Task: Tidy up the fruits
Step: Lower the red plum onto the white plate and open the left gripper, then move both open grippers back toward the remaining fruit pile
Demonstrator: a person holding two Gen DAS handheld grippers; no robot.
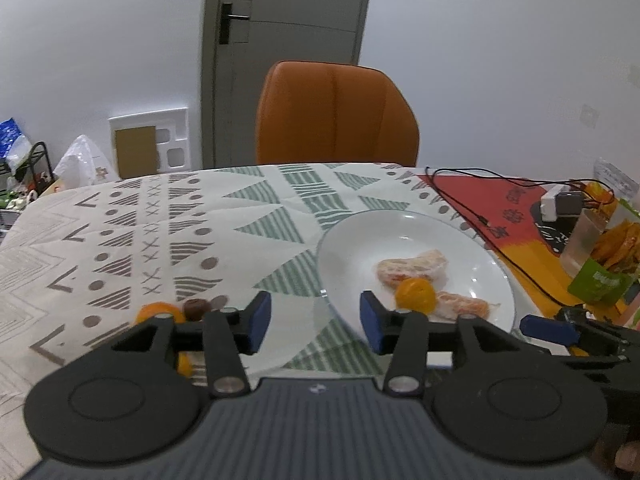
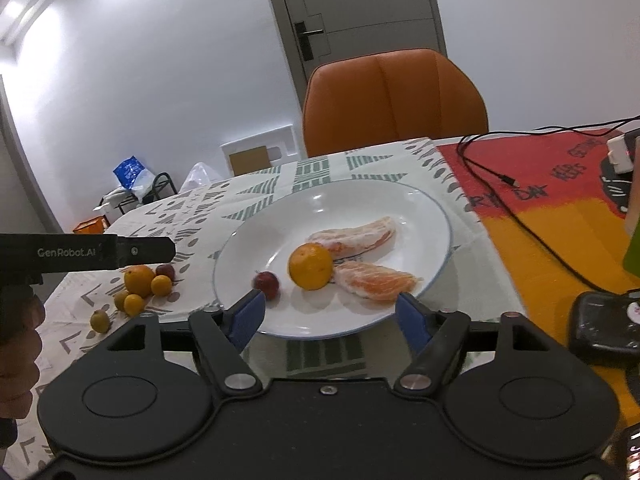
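Observation:
A white plate point(image 2: 320, 208) holds a whole orange point(image 2: 311, 266), a small dark red fruit point(image 2: 267, 283) and two peeled citrus pieces point(image 2: 374, 276). My right gripper point(image 2: 330, 318) hangs open at the plate's near rim, nothing between its blue pads. On the patterned cloth left of the plate lies a cluster of oranges point(image 2: 139, 280), small yellow fruits point(image 2: 134, 304) and one red fruit point(image 2: 165, 270). My left gripper point(image 1: 315, 320) is open and empty, just left of the plate point(image 1: 360, 248). An orange point(image 1: 158, 312) and a dark fruit point(image 1: 196, 309) sit behind its left finger.
An orange chair point(image 1: 336, 112) stands at the table's far edge. A black cable point(image 2: 520, 216) crosses a red and orange mat point(image 2: 560, 248) to the right. Snack packets point(image 1: 600, 264) and a charger point(image 1: 560, 200) lie at far right, and a black device point(image 2: 604, 324) at near right.

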